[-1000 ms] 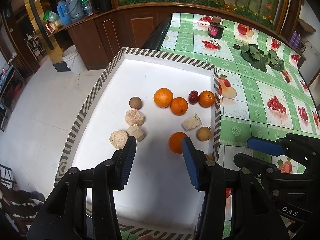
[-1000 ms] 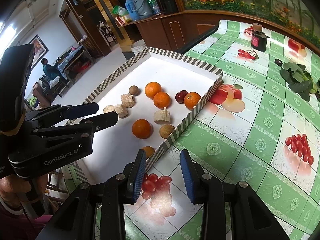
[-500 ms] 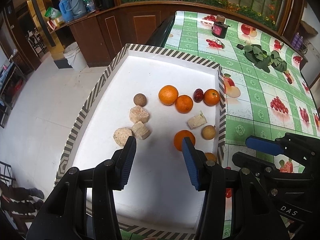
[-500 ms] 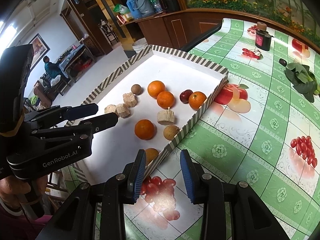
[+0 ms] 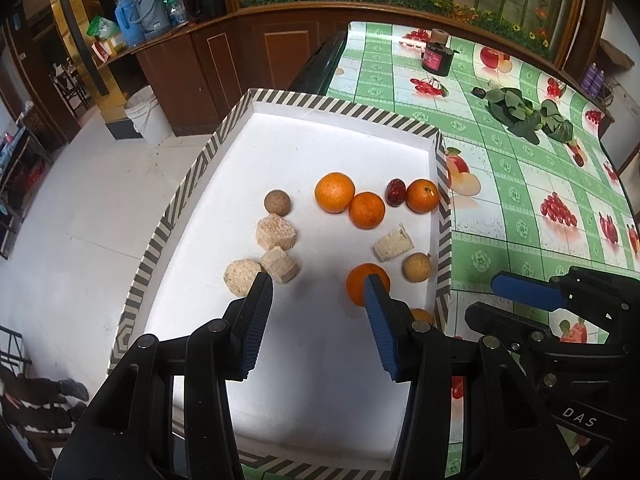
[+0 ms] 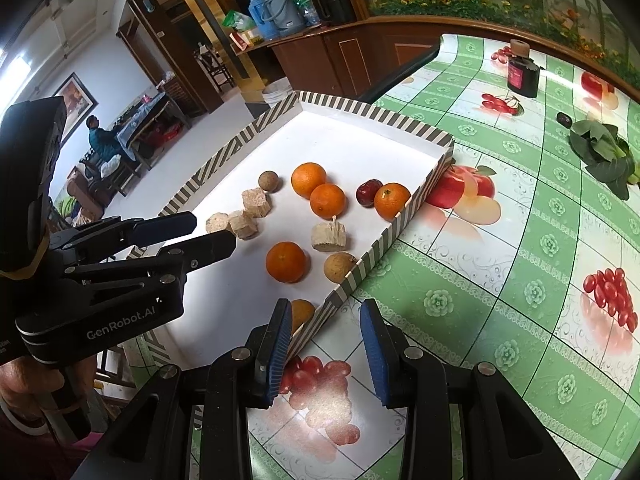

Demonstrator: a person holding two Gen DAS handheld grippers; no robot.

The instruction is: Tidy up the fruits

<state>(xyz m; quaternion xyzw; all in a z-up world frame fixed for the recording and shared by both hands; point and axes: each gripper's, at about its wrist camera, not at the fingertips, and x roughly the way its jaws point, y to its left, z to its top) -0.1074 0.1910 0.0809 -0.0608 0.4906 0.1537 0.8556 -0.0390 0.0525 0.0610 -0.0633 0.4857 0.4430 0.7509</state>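
Nearest, the left gripper (image 5: 316, 312) hangs over the white floor of the tray (image 5: 443, 216), jaws apart and holding nothing; the right gripper (image 6: 324, 336) hovers above the green counter (image 6: 500, 280) just outside the tray's striped wall, likewise apart and empty.

A small orange fruit (image 6: 301, 314) sits tight in the tray's near corner against the wall, partly hidden behind the right gripper's finger. Just beyond lies an orange (image 5: 362, 286), with a tan round fruit (image 5: 417, 267) beside it near the wall. Left of those, three pale fibrous chunks (image 5: 276, 232) cluster together, and a fourth chunk (image 5: 394, 245) with a stick in it lies apart on the right.

Further on, a brown ball-shaped fruit (image 5: 277, 202) rests alone, then two oranges (image 5: 334, 192) touching one another, a dark red fruit (image 5: 395, 193) and another orange (image 5: 422, 195) close to the wall.

The oranges look firm, moderately heavy and prone to roll, so they are probably best pinched across the widest part. The chunks seem light and crumbly; a gentle hold on their flat sides would suit. The red fruit looks smooth and may slip.
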